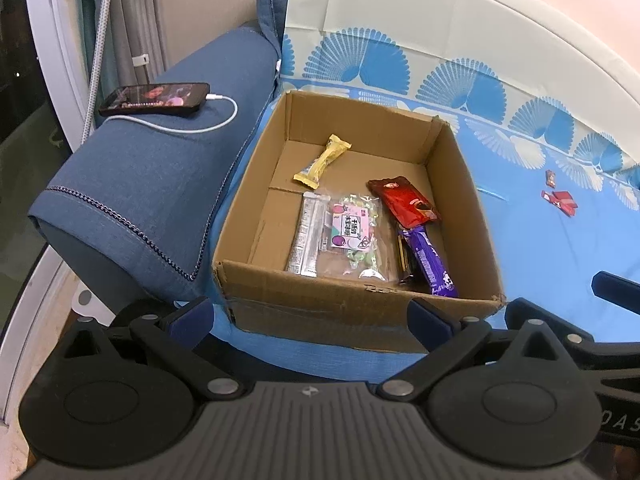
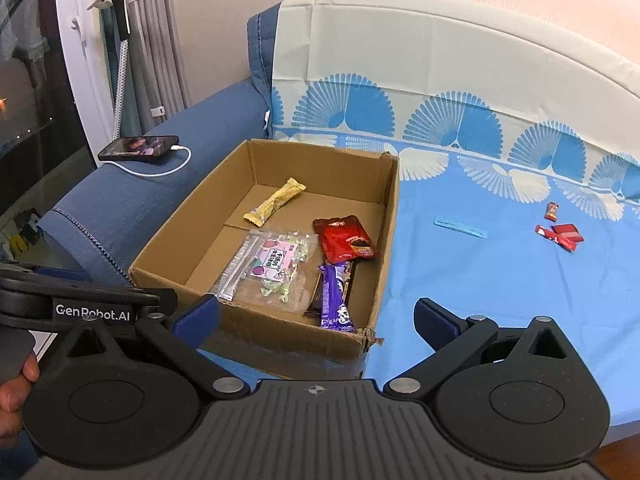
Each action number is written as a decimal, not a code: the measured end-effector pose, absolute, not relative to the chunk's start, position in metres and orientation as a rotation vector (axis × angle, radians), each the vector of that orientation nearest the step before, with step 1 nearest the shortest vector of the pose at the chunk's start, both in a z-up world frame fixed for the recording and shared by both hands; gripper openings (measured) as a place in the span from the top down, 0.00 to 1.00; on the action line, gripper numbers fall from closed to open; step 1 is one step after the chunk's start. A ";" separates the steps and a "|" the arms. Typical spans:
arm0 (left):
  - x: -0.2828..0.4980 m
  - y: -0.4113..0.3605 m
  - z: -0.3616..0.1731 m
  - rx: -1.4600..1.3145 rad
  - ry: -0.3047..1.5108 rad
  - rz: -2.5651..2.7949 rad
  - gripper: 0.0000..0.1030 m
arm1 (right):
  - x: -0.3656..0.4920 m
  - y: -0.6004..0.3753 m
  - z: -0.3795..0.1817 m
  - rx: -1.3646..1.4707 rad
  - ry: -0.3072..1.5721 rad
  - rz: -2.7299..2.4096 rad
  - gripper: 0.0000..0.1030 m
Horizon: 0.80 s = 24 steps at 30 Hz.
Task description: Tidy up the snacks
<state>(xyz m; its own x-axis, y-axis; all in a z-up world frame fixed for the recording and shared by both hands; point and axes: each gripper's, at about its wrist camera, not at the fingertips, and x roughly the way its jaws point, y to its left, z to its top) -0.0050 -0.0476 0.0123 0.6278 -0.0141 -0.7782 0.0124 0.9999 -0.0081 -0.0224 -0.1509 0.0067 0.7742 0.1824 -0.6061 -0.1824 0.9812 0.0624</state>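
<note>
Right wrist view: cardboard box [image 2: 372, 344] holds purple bar [image 2: 335, 295], red pouch [image 2: 342, 240].

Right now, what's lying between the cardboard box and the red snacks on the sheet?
One flat light-blue packet lies on the sheet between the cardboard box and the red snacks; otherwise bare. Clearest in the right wrist view.

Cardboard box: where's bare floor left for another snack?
Free: the cardboard box floor's left strip beside the clear candy bag, and the far right corner behind the red pouch. Crowded: near right, around the purple bar.
</note>
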 end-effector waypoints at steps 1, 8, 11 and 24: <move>-0.006 -0.048 0.013 0.001 0.890 -0.015 0.00 | -0.024 -0.151 0.007 0.000 0.652 0.197 0.00; -0.013 -0.052 0.018 0.019 0.875 -0.012 0.00 | -0.031 -0.153 0.009 0.006 0.639 0.199 0.00; -0.015 -0.053 0.019 0.021 0.871 -0.011 0.00 | -0.032 -0.153 0.010 0.007 0.634 0.200 0.00; -0.017 -0.056 0.020 0.037 0.866 -0.011 0.00 | -0.035 -0.157 0.011 0.015 0.632 0.197 0.00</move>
